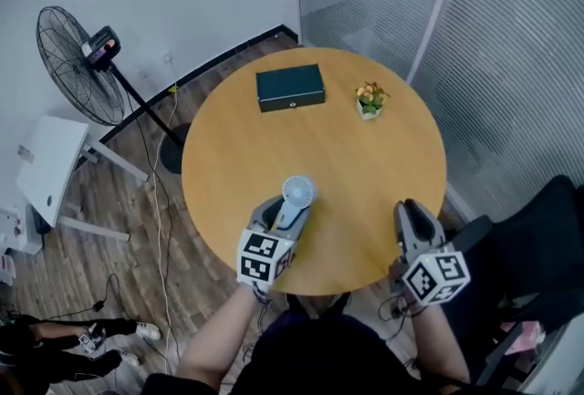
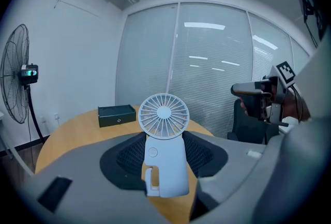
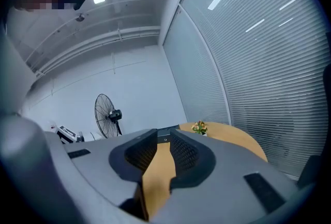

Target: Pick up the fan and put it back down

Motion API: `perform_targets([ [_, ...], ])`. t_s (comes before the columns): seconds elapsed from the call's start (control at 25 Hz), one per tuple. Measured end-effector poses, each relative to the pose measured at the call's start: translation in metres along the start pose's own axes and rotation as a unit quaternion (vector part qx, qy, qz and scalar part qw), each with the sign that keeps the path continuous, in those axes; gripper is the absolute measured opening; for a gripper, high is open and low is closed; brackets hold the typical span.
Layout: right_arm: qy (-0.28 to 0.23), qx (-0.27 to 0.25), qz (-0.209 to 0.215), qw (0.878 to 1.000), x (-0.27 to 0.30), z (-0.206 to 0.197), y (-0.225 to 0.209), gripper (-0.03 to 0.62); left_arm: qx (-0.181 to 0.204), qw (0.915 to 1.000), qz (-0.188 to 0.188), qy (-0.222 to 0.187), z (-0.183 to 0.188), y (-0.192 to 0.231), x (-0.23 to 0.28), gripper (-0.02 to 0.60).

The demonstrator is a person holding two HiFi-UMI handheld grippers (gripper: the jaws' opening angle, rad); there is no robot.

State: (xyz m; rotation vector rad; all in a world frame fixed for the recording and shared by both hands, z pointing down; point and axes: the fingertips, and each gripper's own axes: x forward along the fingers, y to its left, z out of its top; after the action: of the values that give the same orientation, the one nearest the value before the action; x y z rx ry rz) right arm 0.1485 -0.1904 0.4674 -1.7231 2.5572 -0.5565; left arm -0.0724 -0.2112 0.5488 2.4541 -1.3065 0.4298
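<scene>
A small white hand-held fan (image 1: 297,193) stands upright in my left gripper (image 1: 285,218), over the near part of the round wooden table (image 1: 365,174). In the left gripper view the jaws press on both sides of the fan's handle (image 2: 165,166), and the round grille (image 2: 164,114) rises above them. The left gripper is shut on the fan. My right gripper (image 1: 409,213) hovers over the table's near right edge. Its jaws (image 3: 161,158) stand a little apart, with only bare wood showing between them.
A black box (image 1: 290,88) and a small potted plant (image 1: 370,99) sit at the table's far side. A big floor fan (image 1: 78,65) and a white side table (image 1: 50,165) stand to the left, a black chair (image 1: 538,238) to the right. Glass walls with blinds close the far right.
</scene>
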Motion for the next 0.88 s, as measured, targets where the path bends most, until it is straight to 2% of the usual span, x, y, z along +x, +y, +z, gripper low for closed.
perform_targets([
  [0.24, -0.007, -0.011, 0.018, 1.000, 0.002, 0.010, 0.020, 0.080, -0.013, 0.9984, 0.008, -0.055, 0.039, 0.000, -0.036, 0.216],
  [0.4, -0.010, -0.014, 0.033, 0.999, 0.006, 0.015, 0.033, 0.080, -0.017, 0.9966, 0.026, -0.077, 0.054, 0.012, -0.056, 0.215],
  [0.88, -0.008, -0.023, 0.046, 0.999, 0.020, 0.011, 0.057, 0.071, -0.041, 0.9912, 0.094, -0.084, 0.039, 0.078, -0.091, 0.215],
])
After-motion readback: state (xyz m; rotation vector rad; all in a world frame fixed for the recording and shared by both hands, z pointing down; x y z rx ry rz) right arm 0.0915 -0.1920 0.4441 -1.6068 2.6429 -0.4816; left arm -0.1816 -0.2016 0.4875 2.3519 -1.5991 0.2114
